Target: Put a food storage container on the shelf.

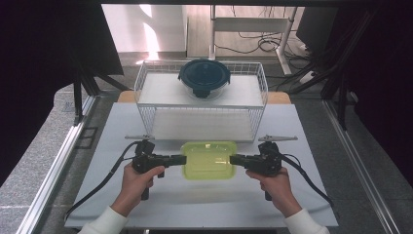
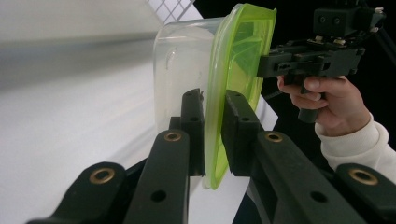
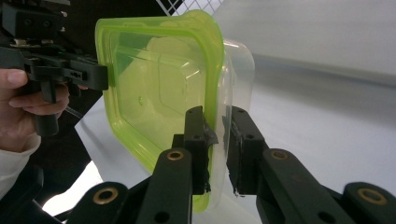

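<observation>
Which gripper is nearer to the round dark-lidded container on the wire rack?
Left, slightly. The left gripper is below-left of the round container; the right gripper is below-right.

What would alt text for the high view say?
Two hand-held grippers, left gripper and right gripper, clamp opposite edges of a green-lidded clear container over a white table. Behind, a dark-lidded glass bowl sits on a white wire rack.

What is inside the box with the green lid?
Through the green lid and the clear box walls, nothing shows inside. Black jaws of the left gripper and right gripper cover small edge parts.
</observation>
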### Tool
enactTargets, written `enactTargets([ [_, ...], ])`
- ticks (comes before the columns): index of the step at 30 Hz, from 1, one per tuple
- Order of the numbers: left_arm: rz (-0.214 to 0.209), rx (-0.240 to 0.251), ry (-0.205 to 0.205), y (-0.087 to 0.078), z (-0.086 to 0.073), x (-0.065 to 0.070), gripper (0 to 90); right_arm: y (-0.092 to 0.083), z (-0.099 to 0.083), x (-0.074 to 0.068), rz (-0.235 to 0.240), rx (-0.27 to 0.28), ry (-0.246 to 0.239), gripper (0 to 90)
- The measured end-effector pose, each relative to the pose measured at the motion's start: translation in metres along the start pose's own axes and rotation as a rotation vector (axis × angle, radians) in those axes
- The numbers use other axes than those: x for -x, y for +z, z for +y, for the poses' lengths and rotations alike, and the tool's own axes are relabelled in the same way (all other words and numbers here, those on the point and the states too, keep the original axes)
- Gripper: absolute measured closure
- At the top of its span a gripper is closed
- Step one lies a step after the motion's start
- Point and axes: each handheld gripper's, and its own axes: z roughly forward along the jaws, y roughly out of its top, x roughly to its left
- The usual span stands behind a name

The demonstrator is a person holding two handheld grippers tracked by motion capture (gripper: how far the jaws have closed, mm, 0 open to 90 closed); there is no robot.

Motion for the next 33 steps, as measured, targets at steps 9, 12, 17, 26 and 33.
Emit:
enactTargets([
  [9,-0.004,0.039,0.052,-0.015,0.026,0.014,80.3,-0.01,0.026,-0.012,0.004,0.044,-0.041,78.3],
  [12,-0.011,0.049,0.059,-0.019,0.033,0.018,80.2,-0.014,0.036,-0.018,0.003,0.057,-0.058,78.3],
  [17,-0.053,0.074,0.046,-0.025,0.045,0.024,80.2,-0.027,0.055,-0.028,0.0,0.088,-0.091,78.5],
  [26,-0.049,0.096,0.108,-0.036,0.079,0.043,80.6,-0.044,0.084,-0.04,-0.008,0.119,-0.132,78.5],
  [33,-0.045,0.102,0.125,-0.041,0.098,0.048,80.9,-0.05,0.102,-0.046,-0.018,0.128,-0.139,78.3],
])
